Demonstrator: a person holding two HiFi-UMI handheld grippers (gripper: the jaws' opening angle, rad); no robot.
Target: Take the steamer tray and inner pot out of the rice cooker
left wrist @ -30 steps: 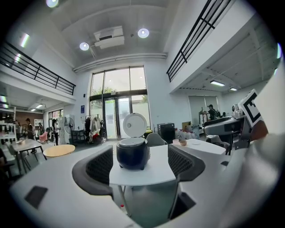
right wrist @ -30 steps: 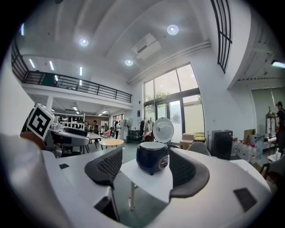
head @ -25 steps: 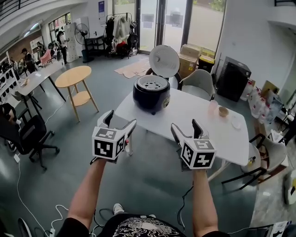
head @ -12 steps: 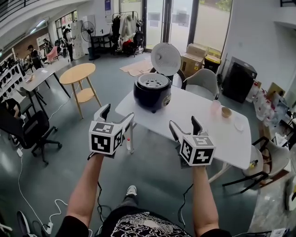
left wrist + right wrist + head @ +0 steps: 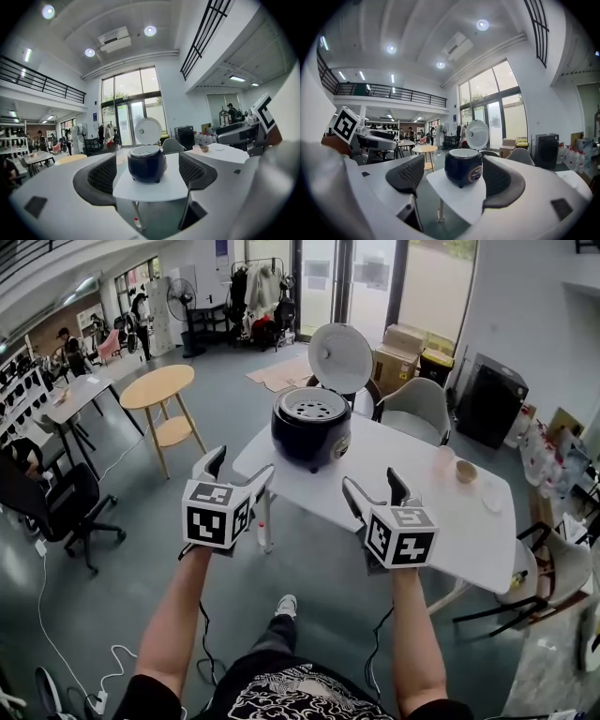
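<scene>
The left gripper (image 5: pixel 242 470) is held in the air short of the white table (image 5: pixel 422 517), its jaws spread wide with nothing gripped, only the distant rice cooker (image 5: pixel 311 432) showing in the gap. The cooker stands upright at the table's left end, well apart from both grippers. Its round lid (image 5: pixel 339 357) is tipped up on the far side with its inner face toward the person, its control panel is turned to the near right, and the perforated steamer tray (image 5: pixel 312 410) lies flat in its mouth. The right gripper (image 5: pixel 373 486) hovers near the table's near edge, roughly level with the left one, its jaws also wide apart and empty.
</scene>
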